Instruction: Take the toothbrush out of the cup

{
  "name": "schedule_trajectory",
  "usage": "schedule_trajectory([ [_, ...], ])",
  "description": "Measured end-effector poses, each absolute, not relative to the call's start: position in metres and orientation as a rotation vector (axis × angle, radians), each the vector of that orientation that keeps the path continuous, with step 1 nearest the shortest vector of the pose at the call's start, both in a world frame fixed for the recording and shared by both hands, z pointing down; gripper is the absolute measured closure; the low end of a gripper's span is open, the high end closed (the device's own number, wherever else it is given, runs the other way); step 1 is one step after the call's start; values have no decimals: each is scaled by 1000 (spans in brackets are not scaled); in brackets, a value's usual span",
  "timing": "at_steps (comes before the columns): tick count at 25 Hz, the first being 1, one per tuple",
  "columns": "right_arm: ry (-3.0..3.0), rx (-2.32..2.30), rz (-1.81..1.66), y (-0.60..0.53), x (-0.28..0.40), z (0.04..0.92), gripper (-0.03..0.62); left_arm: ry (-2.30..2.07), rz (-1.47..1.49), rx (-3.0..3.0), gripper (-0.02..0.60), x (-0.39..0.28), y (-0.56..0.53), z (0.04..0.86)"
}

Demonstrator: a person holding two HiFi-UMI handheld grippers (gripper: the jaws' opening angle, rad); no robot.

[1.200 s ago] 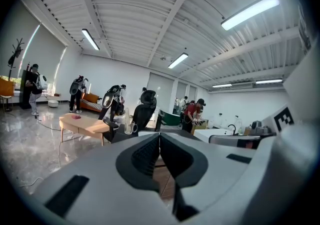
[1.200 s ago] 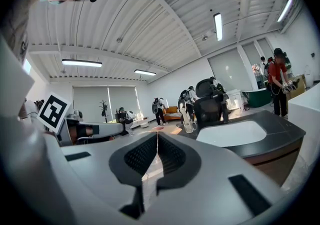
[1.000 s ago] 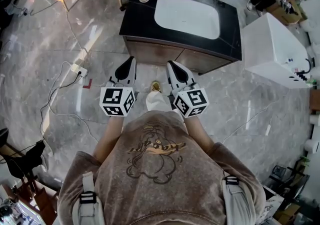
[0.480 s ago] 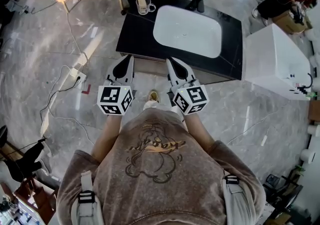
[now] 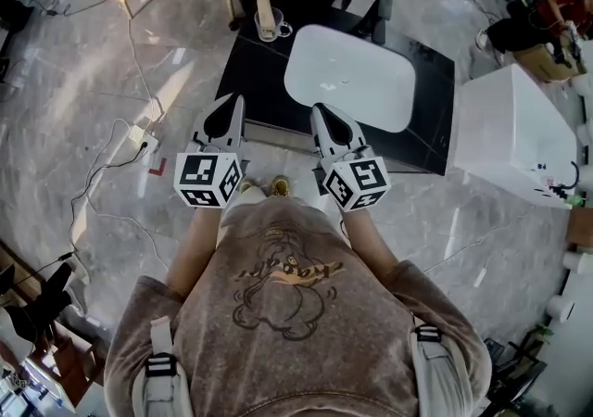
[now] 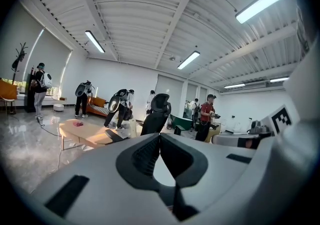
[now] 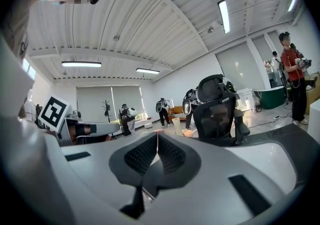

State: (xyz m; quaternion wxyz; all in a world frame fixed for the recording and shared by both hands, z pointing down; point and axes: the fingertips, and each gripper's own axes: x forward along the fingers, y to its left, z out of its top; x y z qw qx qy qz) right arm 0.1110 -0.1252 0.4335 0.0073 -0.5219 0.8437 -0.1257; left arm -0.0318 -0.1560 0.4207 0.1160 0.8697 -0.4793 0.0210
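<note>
The left hand-held gripper (image 5: 235,103) and right hand-held gripper (image 5: 321,110) hover side by side at the near edge of the black surface (image 5: 250,72). Both have their jaws pressed together with nothing between them. The cup (image 5: 269,28) stands at the surface's far left corner, at 1 o'clock from the left one and well apart from both. The toothbrush (image 5: 263,0) is upright inside it, and the white basin (image 5: 347,77) lies at its 4 o'clock.

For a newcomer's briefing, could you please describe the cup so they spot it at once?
Find the black counter with the white basin. The cup stands at its far left corner, left of the basin. It alone is see-through, with a pale toothbrush standing in it.
</note>
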Motion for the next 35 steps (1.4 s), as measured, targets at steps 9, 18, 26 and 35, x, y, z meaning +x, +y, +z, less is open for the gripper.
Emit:
schedule_trajectory([
  [9,2573,-1664,-385,-161,106,421,576,-1347,70,2584,565,-32,-197,410],
  [18,2562,-1648,-344,-197,93,414,574,-1294,65,2605,565,-28,-232,407],
  [26,2580,-1624,-349,-222,91,419,572,-1268,71,2607,565,-24,-251,411],
  [35,2595,-1580,-376,-241,86,424,411,-1266,65,2602,565,-23,-266,414],
])
